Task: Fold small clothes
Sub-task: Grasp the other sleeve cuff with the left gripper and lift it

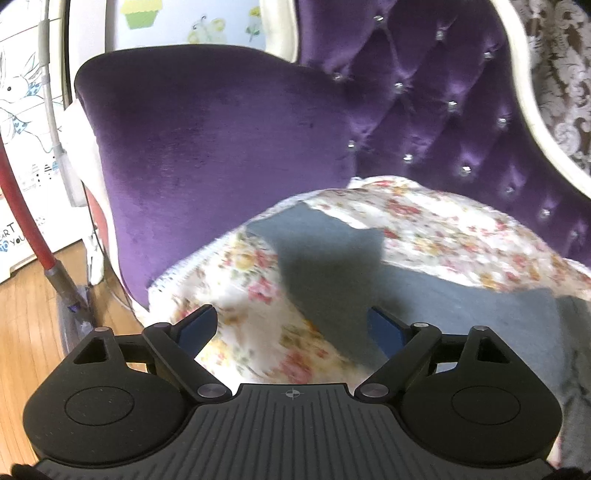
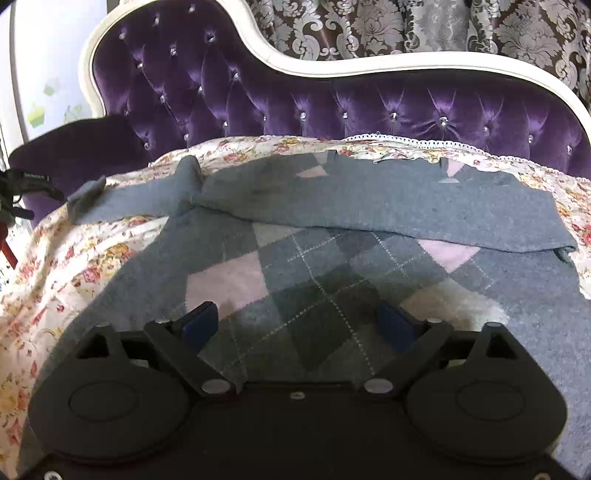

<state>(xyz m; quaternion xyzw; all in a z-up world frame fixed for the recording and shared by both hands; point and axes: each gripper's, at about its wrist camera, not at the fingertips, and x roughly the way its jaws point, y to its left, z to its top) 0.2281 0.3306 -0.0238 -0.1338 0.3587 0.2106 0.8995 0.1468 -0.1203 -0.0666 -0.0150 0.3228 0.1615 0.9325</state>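
A small grey argyle sweater (image 2: 332,266) with pink and dark diamonds lies spread on a floral cover (image 2: 74,266). One plain grey part is folded across its far side, and a sleeve (image 2: 122,206) reaches left. In the left wrist view the sleeve's grey end (image 1: 325,273) lies on the floral cover (image 1: 258,295). My left gripper (image 1: 295,325) is open and empty, just above the sleeve's edge. My right gripper (image 2: 299,321) is open and empty, low over the sweater's front.
The cover lies on a purple tufted sofa (image 2: 295,107) with a white frame and a purple armrest (image 1: 207,147). A red-handled vacuum (image 1: 48,258) leans at the left over the wooden floor (image 1: 26,332). Patterned curtains (image 2: 443,26) hang behind the sofa.
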